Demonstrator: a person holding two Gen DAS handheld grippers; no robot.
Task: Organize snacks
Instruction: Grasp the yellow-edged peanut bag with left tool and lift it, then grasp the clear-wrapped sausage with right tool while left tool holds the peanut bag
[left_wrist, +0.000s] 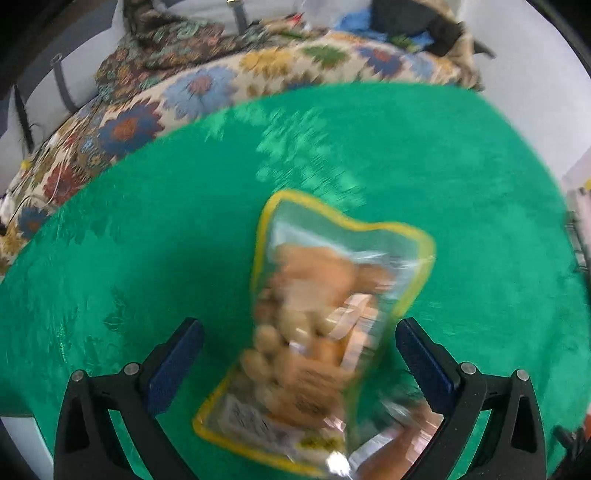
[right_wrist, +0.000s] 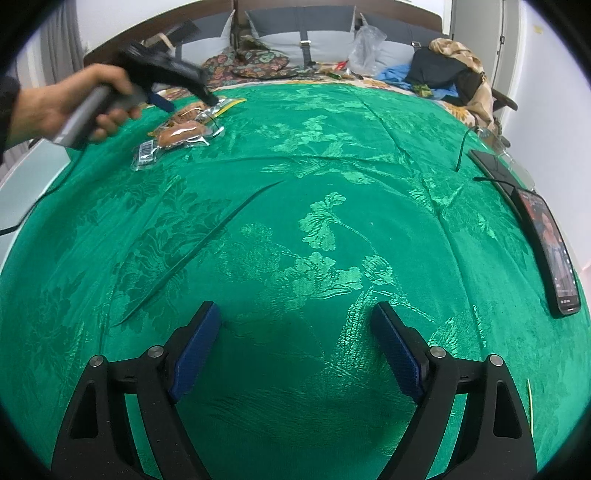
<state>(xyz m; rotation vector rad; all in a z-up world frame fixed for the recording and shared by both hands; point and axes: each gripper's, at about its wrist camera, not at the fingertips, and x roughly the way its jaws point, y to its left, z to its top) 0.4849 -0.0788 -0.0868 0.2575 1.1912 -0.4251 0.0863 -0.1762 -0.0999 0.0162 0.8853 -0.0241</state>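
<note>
Left wrist view: released left tongs (left_wrist: 299, 347) straddle crinkly clear snack pouch (left_wrist: 325, 325); right tongs (right_wrist: 295, 328) released.

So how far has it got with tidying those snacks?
Hard to call anything finished. Two snack packs lie close together on the green cloth: the yellow-edged snack bag and a clear bun pack. In hand: the left tongs hang open over the bag, not gripping it. The right tongs are open and empty. No bin or tray shows.

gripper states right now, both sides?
Left gripper: open, jaws wide around the clear yellow-edged snack packet, not clamping it.
Right gripper: open, empty, above the green patterned cloth.
</note>
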